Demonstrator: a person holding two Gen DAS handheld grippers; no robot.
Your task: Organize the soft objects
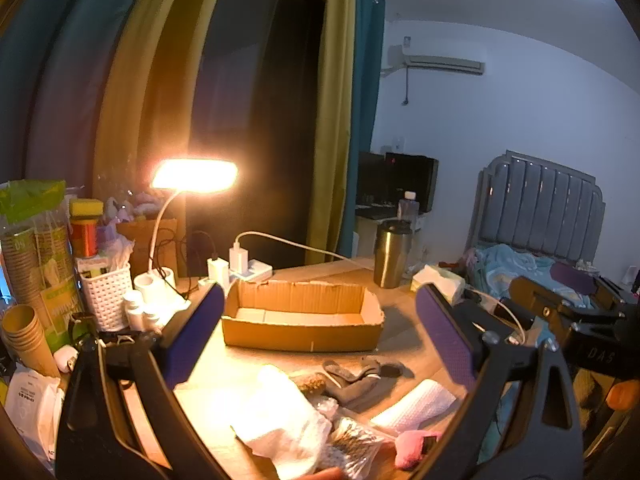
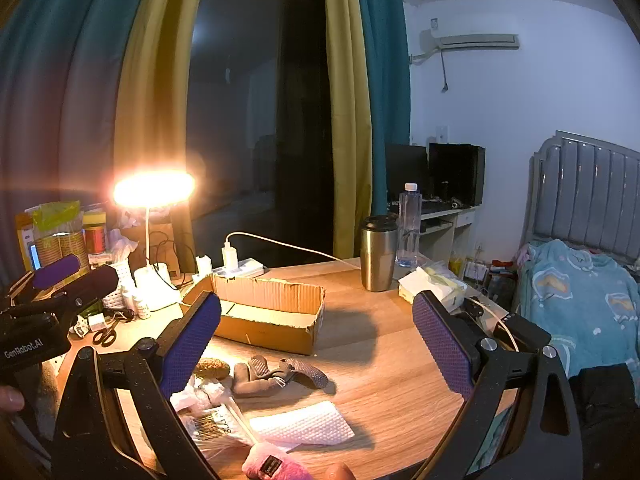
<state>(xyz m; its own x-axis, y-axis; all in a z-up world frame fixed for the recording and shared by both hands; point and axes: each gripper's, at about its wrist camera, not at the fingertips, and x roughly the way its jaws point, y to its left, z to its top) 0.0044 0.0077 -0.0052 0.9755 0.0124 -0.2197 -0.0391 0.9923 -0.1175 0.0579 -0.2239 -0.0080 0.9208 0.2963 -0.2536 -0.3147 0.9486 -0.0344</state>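
An open cardboard box (image 1: 300, 322) (image 2: 264, 312) lies on the wooden table, empty as far as I see. In front of it lie grey gloves (image 1: 360, 376) (image 2: 276, 374), a white quilted cloth (image 1: 416, 404) (image 2: 304, 422), a brown scrubby pad (image 1: 310, 381) (image 2: 211, 367), crinkly plastic bags (image 1: 288, 428) (image 2: 212, 424) and a pink fluffy item (image 1: 414, 446) (image 2: 272, 465). My left gripper (image 1: 320, 334) hovers above them, open and empty. My right gripper (image 2: 316, 340) is open and empty too. The left gripper's body (image 2: 60, 292) shows at the left of the right wrist view.
A lit desk lamp (image 1: 194, 176) (image 2: 154, 190), a power strip with chargers (image 1: 244, 268), a white basket (image 1: 106, 298), paper cups (image 1: 24, 332) and scissors (image 2: 105, 334) crowd the table's left. A steel tumbler (image 2: 378, 254), a water bottle (image 2: 409, 224) and a tissue pack (image 2: 432, 284) stand back right.
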